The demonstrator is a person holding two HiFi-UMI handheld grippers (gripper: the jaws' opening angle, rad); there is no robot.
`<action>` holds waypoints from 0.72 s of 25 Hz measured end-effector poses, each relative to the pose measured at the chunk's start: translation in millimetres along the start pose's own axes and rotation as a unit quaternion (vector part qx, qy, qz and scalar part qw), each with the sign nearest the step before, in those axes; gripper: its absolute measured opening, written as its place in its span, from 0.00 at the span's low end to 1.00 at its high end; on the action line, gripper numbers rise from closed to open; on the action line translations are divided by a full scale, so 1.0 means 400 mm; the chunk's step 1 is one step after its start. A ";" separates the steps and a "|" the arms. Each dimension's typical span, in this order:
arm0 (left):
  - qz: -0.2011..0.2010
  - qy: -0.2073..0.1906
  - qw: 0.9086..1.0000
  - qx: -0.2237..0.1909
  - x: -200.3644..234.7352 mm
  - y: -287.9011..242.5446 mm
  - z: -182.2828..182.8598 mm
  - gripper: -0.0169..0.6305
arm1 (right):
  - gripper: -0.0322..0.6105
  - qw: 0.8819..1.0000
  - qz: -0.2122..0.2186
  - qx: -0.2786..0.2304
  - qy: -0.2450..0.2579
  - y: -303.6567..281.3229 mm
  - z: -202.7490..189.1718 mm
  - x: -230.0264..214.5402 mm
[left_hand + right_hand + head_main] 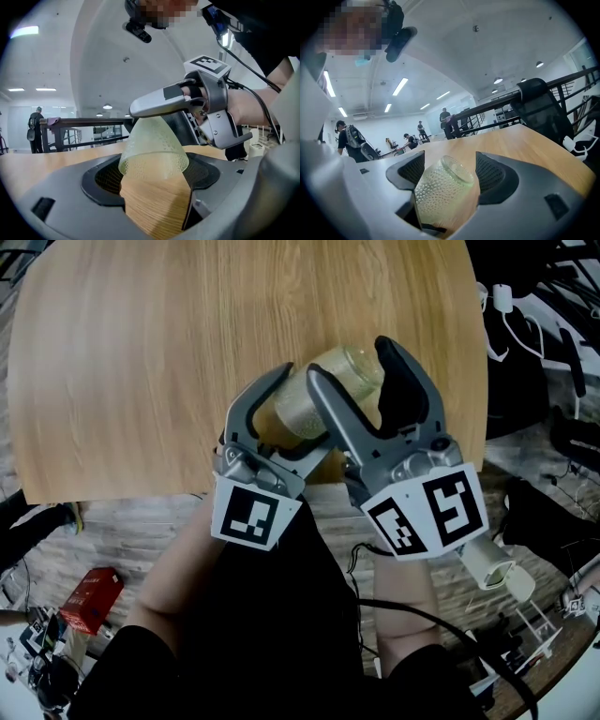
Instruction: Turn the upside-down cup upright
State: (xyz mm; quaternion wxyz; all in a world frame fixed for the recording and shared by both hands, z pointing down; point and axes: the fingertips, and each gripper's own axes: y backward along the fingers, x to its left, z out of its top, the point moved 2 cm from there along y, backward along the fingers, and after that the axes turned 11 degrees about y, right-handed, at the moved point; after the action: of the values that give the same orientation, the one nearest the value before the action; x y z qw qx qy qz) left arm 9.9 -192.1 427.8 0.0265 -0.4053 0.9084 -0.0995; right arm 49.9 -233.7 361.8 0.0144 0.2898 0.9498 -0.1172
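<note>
A bumpy, pale yellow-green glass cup (330, 390) hangs tilted over the wooden table (141, 352), base toward the far right, mouth toward me. My left gripper (300, 413) is shut on its wide mouth end; in the left gripper view the cup's rim (153, 164) fills the gap between the pads. My right gripper (356, 367) is shut on the narrower base end, one of its fingers (337, 418) crossing over the cup. In the right gripper view the cup (443, 192) sits between the pads, base up and away. The right gripper's finger (159, 103) lies on the cup in the left gripper view.
The table's near edge (141, 495) runs just behind both grippers. On the floor below lie a red box (89, 601) at the left and cables and white fittings (497, 573) at the right. A black chair (539, 112) stands by the table's far side.
</note>
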 end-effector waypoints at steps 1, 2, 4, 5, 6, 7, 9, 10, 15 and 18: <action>0.000 0.000 1.000 -0.001 0.001 0.003 0.001 0.64 | 0.56 1.000 -0.006 0.000 -0.003 -0.002 -0.003 -0.007; -0.001 0.001 1.000 -0.003 0.001 0.006 0.002 0.64 | 0.56 1.000 -0.012 0.001 -0.006 -0.003 -0.007 -0.015; -0.002 0.003 1.000 -0.006 0.001 0.012 0.006 0.64 | 0.56 1.000 -0.023 0.003 -0.009 -0.007 -0.013 -0.030; -0.003 0.003 1.000 -0.008 0.001 0.015 0.009 0.64 | 0.56 1.000 -0.029 0.004 -0.010 -0.008 -0.017 -0.037; -0.004 0.003 1.000 -0.010 0.000 0.018 0.013 0.64 | 0.56 0.999 -0.035 0.006 -0.012 -0.009 -0.021 -0.043; -0.005 0.002 1.000 -0.012 -0.001 0.021 0.016 0.64 | 0.56 0.999 -0.040 0.009 -0.014 -0.010 -0.026 -0.050; -0.007 0.002 1.000 -0.016 -0.004 0.022 0.022 0.64 | 0.56 0.999 -0.048 0.016 -0.017 -0.011 -0.039 -0.065; -0.008 0.002 1.000 -0.017 -0.006 0.023 0.023 0.64 | 0.56 0.998 -0.050 0.019 -0.018 -0.012 -0.046 -0.070; -0.008 0.006 1.000 -0.016 -0.005 0.034 0.017 0.64 | 0.56 0.998 -0.054 0.023 -0.030 -0.007 -0.065 -0.075; -0.005 0.008 1.000 -0.015 0.006 0.032 0.017 0.64 | 0.56 0.997 -0.066 0.027 -0.038 0.008 -0.076 -0.104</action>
State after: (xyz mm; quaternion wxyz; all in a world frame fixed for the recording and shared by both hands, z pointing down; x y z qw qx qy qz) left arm -0.4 -186.6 418.6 0.0132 -0.4098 0.9077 -0.0893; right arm 87.5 -246.7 394.6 0.0349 0.2221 0.9622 -0.1541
